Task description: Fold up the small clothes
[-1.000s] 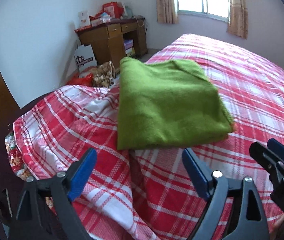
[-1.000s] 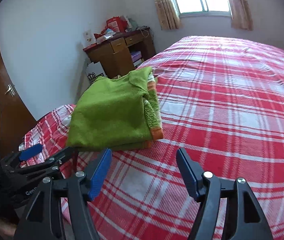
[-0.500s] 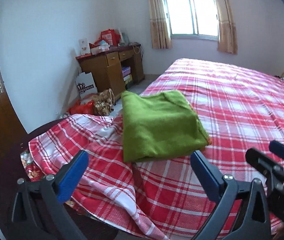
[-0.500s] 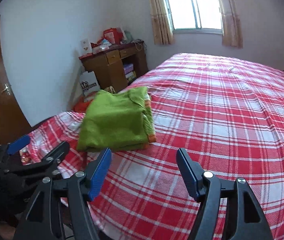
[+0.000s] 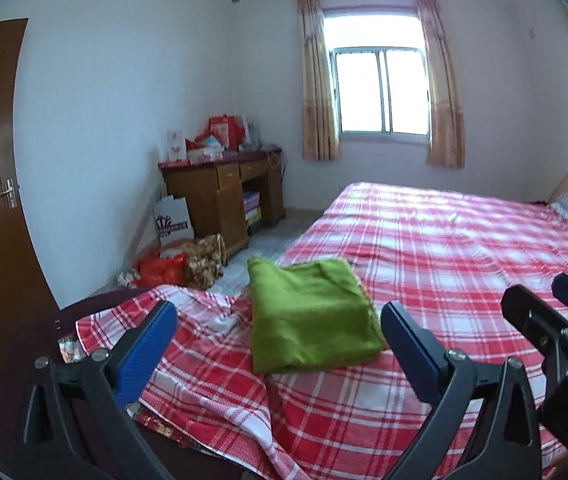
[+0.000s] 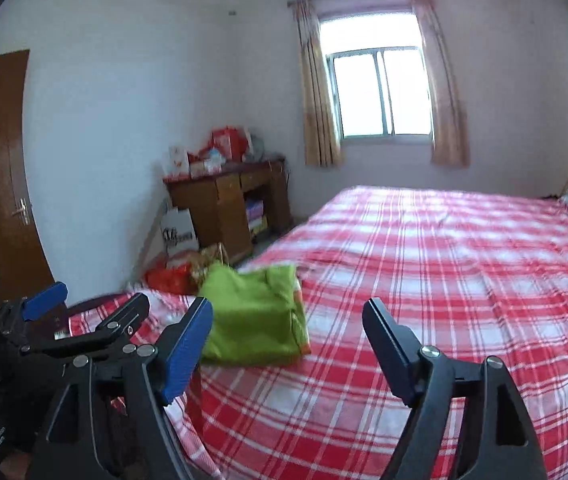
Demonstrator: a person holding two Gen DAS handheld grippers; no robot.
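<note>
One folded green sweater [image 5: 310,316], far edge blurred, on bed [image 5: 464,248].

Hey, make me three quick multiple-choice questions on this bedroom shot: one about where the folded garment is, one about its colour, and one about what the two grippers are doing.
1. Where does the folded garment lie?
A. on the desk
B. on the bed near its foot corner
C. on the floor

2. What colour is most of the garment?
A. green
B. blue
C. white

3. How do the left gripper and right gripper stand?
A. both shut on the garment
B. one open, one shut
C. both open and holding nothing

Answers:
1 B: it rests on the red plaid bedsheet, by the corner nearest the grippers.
2 A: the top is green, with an orange trim at one edge.
3 C: each pair of blue pads is spread wide, clear of the garment.
</note>
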